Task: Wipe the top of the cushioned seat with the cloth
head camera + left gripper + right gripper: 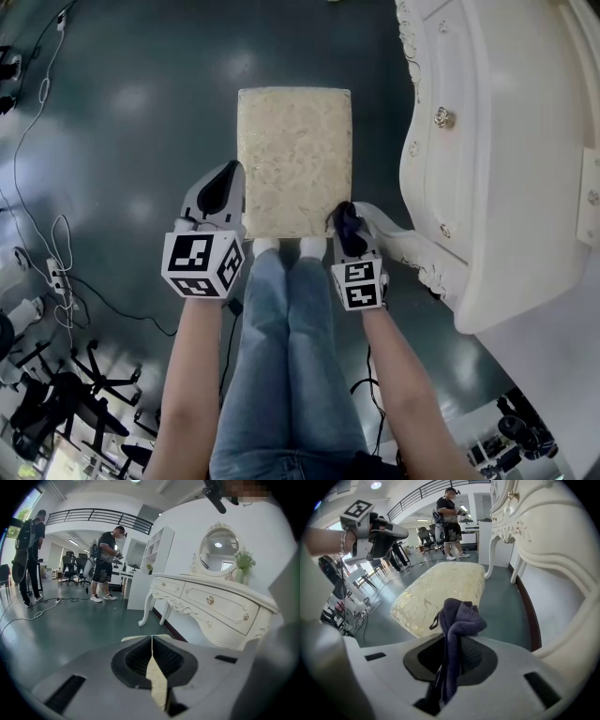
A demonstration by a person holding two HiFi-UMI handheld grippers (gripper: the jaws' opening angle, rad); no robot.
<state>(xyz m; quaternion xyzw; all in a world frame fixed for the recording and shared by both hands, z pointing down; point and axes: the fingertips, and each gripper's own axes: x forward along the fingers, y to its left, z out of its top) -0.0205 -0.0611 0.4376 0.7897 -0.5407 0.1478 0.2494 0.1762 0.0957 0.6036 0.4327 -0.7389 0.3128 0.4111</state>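
A: State of the left gripper (223, 186)?

B: Jaws pressed together, nothing between them. It hovers off the near left corner of the seat (294, 159), raised above it. Probably parked there to leave the top free.

A: The seat itself?

B: Rectangular cushion, cream with a pale gold woven pattern, plump with rounded edges. It stands on the dark glossy floor (141, 112).

A: And the right gripper (347, 225)?

B: Clamped on the cloth (460, 617), which is dark blue-purple and soft, bunched in a wad above the jaws with a tail hanging below. It sits at the seat's near right corner. I cannot tell whether it touches. It looks a sensible start for a stroke away.

A: Further right?

B: A white dresser (487, 141), hard and carved, with curved legs. It is just beside the seat, so there is little room on that side.
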